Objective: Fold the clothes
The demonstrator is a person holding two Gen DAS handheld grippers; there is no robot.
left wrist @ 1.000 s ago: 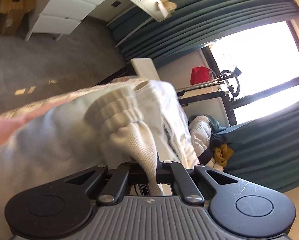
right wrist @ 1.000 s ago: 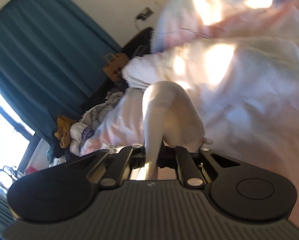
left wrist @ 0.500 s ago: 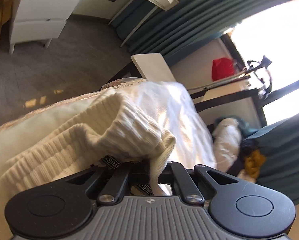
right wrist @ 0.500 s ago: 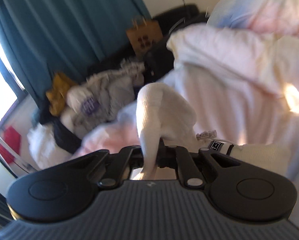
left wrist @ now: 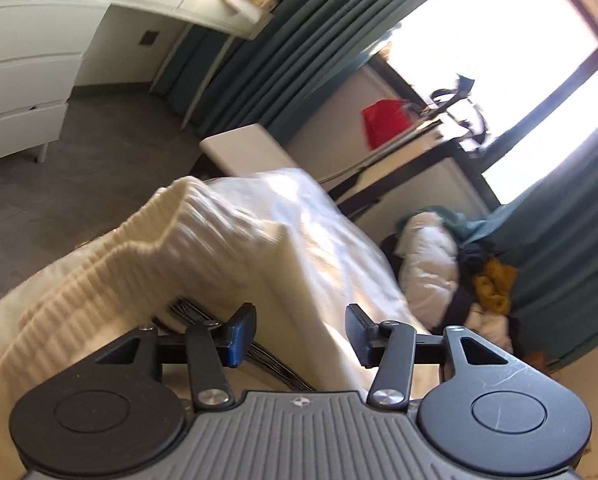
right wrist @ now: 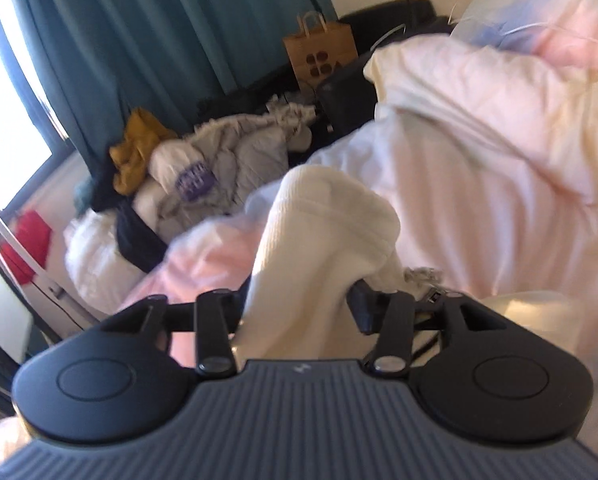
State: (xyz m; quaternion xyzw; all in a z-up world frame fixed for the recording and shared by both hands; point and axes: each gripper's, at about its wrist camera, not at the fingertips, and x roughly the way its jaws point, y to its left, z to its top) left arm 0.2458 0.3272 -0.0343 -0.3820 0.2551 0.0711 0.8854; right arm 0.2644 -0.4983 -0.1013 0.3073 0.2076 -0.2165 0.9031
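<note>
A cream ribbed knit garment (left wrist: 203, 248) lies bunched on the bed (left wrist: 339, 248), which is covered in white and pale pink bedding. In the left wrist view its folded ribbed edge rises just ahead of the left gripper (left wrist: 301, 332), whose jaws are opening; cloth lies in the gap between them, but the pads do not press on it. In the right wrist view another part of the garment (right wrist: 323, 232) humps up between the opening jaws of the right gripper (right wrist: 299, 304), draped loosely there and no longer pinched. Beyond the garment, past the bed's edge, a pile of clothes (right wrist: 203, 168) sits against the teal curtains (right wrist: 147, 40). A brown paper bag (right wrist: 319, 52) stands beyond that pile.
</note>
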